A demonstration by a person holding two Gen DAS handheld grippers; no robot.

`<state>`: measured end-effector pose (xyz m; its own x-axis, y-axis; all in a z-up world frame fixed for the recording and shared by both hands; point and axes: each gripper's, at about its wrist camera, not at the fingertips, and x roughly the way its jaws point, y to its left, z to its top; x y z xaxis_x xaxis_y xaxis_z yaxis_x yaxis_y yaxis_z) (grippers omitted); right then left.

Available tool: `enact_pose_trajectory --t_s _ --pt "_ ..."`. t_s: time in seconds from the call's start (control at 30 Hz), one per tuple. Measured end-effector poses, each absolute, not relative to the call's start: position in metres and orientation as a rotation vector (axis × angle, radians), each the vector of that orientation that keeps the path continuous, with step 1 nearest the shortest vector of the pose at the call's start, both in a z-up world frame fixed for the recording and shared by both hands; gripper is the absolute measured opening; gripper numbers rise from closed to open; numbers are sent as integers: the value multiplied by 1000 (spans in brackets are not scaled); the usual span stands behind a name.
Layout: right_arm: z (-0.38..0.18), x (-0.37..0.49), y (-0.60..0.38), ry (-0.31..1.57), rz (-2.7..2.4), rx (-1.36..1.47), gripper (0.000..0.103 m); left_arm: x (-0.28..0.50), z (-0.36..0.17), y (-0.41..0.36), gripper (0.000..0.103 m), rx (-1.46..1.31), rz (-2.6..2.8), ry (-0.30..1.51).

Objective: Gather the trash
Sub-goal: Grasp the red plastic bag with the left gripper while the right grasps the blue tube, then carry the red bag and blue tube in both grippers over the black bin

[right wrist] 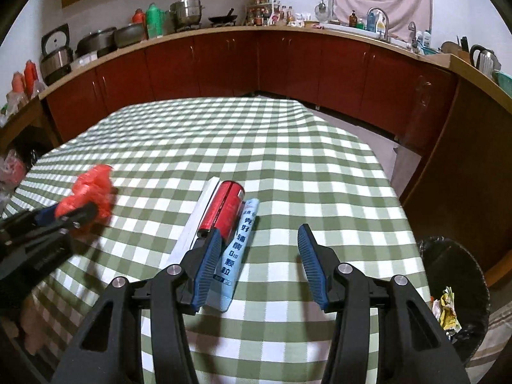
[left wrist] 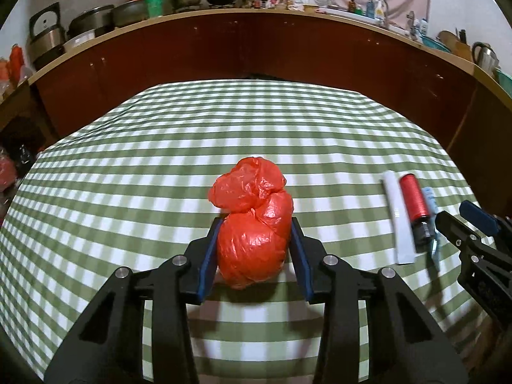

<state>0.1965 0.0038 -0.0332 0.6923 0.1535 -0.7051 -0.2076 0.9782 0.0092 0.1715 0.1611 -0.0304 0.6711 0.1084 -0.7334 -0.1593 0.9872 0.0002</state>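
Now crumpled red plastic bag (left wrist: 252,224) sits near middle of green-checked surface (left wrist: 160,166), clamped at its lower bulge between left gripper (left wrist: 254,249) pads. Looks light, soft, slippery; likely squashes, so hold bulk, not loose top. Right gripper (right wrist: 259,264) apart, empty, beside red cylinder (right wrist: 222,212) and blue sachet (right wrist: 238,249).

Home kitchen. Shown by red base cabinets (right wrist: 288,64) under an L-shaped counter (right wrist: 224,28), pots (right wrist: 187,9), rice cooker (right wrist: 56,57), wok (right wrist: 223,18), spice jars (right wrist: 262,12), sink tap (right wrist: 379,16), kettle (right wrist: 483,57). Checked tablecloth (right wrist: 256,147) on dining table; bin (right wrist: 454,294) beside.
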Motion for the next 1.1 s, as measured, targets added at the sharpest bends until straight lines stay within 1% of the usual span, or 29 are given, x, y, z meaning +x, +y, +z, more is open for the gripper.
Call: enact_pose_trajectory --t_s 0.17,0.37,0.43,0.53,0.83,1.1 --pt "-37 200 11 813 189 -95 47 167 -32 177 40 -76 171 824" --pt "-42 204 15 846 188 -110 34 163 -34 183 40 -86 165 826" --pt "-43 205 18 855 190 -114 26 163 -34 183 40 -85 162 823" --pt "-45 205 19 865 200 -113 18 160 -35 183 40 -82 156 822" --pt "-39 195 8 824 202 -104 17 157 -31 173 39 -87 146 811" --pt "-26 181 -21 774 179 -78 17 151 -15 137 39 -74 88 769"
